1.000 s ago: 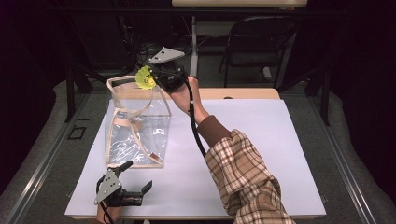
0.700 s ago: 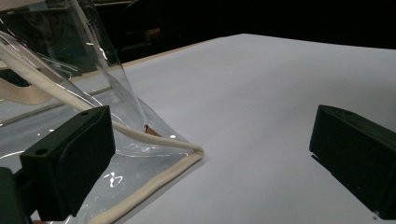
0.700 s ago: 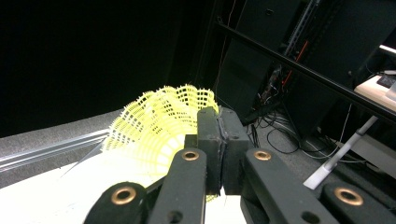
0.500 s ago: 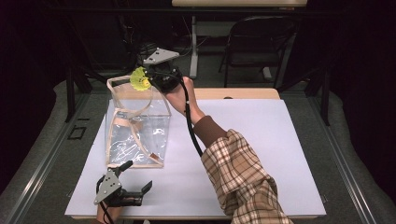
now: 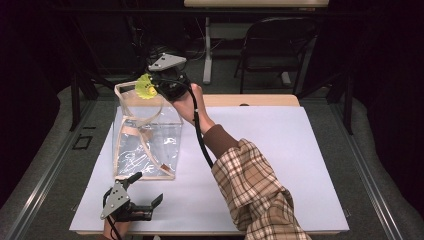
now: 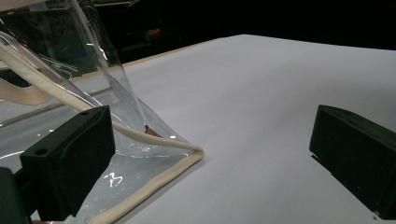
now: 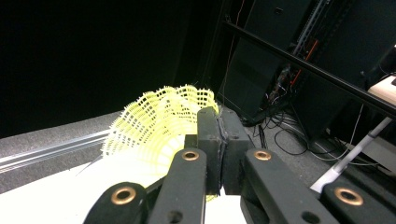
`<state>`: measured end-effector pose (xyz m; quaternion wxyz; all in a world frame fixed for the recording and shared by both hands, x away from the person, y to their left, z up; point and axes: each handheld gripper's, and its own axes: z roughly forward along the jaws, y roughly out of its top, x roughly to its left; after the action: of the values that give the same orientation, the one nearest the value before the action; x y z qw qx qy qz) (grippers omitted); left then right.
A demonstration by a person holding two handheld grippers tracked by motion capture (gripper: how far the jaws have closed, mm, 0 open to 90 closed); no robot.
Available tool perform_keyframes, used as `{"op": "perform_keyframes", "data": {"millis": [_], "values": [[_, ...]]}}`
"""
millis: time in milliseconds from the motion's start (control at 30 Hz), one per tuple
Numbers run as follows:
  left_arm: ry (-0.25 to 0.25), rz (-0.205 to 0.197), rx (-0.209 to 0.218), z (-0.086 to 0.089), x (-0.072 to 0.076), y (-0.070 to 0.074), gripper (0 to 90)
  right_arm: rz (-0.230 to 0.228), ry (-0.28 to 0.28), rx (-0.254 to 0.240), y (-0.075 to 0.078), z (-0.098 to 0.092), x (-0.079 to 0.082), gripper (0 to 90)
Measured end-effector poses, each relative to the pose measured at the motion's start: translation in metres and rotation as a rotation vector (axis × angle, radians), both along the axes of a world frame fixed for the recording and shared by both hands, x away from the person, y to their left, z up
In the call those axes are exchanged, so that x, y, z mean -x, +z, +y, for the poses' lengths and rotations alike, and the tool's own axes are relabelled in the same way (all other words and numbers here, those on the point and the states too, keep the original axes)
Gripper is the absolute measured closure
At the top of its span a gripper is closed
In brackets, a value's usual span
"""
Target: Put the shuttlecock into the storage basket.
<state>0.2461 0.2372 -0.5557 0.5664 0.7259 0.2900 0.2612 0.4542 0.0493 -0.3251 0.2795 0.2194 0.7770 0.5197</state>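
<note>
High view: my right gripper pinches a yellow shuttlecock between pressed-together jaws, holding it over the far rim of the clear bag. Compared with a second ago it has slid a little leftward, deeper over the bag's opening. My left gripper has not moved: it rests on the white table by the near edge, jaws spread and empty, just beside the bag's cream-trimmed corner.

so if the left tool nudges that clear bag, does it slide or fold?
Likely folds: the bag is thin clear film that already creases near its corner. Looks light and almost empty, so it may also skid on the smooth white table.
</note>
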Motion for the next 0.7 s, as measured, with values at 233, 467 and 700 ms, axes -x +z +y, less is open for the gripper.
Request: {"op": "perform_keyframes", "data": {"millis": [233,467,700], "values": [[0.000,-0.001,0.001,0.000,0.000,0.000,0.2,0.012,0.005,0.011,-0.005,0.004,-0.002,89.1],[0.000,0.000,0.001,0.000,0.000,0.000,0.2,0.025,0.000,0.014,-0.010,0.005,-0.004,89.1],[0.000,-0.001,0.000,0.000,0.000,0.000,0.2,0.035,0.001,0.017,-0.014,0.007,-0.006,89.0]]}}
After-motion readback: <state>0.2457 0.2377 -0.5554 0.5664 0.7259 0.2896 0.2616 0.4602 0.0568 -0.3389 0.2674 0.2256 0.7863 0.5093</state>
